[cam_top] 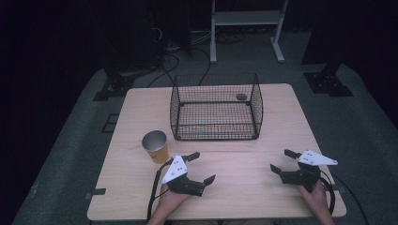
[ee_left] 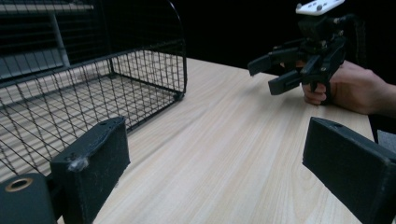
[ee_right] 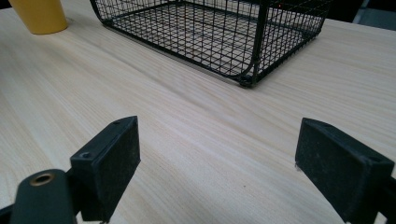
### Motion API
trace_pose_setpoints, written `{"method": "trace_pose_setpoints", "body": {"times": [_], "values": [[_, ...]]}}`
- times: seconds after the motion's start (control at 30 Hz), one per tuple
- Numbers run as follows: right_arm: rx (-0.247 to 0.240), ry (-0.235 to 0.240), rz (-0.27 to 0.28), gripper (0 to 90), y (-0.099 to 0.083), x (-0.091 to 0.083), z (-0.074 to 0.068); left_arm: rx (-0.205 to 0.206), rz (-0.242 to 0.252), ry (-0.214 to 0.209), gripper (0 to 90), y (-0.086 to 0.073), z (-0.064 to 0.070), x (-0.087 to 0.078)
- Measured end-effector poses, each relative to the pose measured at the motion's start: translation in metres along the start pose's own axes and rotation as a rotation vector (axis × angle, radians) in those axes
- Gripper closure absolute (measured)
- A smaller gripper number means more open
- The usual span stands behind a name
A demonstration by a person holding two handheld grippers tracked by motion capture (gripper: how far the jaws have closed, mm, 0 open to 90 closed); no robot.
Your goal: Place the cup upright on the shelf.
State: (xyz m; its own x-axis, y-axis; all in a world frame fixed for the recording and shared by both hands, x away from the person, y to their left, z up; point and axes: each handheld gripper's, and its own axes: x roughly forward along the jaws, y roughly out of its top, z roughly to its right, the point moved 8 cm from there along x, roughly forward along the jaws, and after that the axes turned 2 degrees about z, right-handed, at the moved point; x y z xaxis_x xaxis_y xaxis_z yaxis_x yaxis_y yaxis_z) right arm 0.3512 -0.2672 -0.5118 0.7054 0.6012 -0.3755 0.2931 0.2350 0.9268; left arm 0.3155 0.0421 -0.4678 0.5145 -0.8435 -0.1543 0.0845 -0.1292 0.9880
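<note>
Left hand-held gripper [cam_top: 201,167] sits low over the near left part of the bench [cam_top: 234,154], jaws spread wide apart, nothing between them. Right hand-held gripper [cam_top: 280,161] is at the near right, jaws likewise wide apart and empty; in the left gripper view it [ee_left: 271,74] shows across the bench, gripped by a hand [ee_left: 348,88].

Nearest object to the left hand-held gripper: a cup [cam_top: 156,146], upright on the bench, just beyond and left of that gripper, not touching it. Outside wall yellow-orange, inside a dull silvery grey, tapering toward the base. In the right gripper view its lower yellow wall [ee_right: 41,16] shows at the top left corner. A small mark sits on the cup's side in the high view, too small to read.

Black wire basket [cam_top: 216,107] stands at the middle far side of the bench, open-topped, to the right of and behind the cup, apart from it. A small dark round item [cam_top: 241,97] lies by its far right corner; cannot tell what it is.
</note>
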Motion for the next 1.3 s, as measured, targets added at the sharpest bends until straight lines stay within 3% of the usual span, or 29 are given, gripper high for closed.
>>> {"method": "trace_pose_setpoints", "body": {"times": [0.27, 1.3], "values": [[0.004, -0.002, -0.002, 13.0, 0.000, 0.000, 0.001, 0.007, 0.017, 0.034, 2.7, 0.009, -0.008, -0.009], [0.004, -0.006, -0.005, 13.0, 0.000, 0.001, 0.001, 0.046, 0.065, 0.088, 1.9, 0.042, -0.026, -0.041]]}}
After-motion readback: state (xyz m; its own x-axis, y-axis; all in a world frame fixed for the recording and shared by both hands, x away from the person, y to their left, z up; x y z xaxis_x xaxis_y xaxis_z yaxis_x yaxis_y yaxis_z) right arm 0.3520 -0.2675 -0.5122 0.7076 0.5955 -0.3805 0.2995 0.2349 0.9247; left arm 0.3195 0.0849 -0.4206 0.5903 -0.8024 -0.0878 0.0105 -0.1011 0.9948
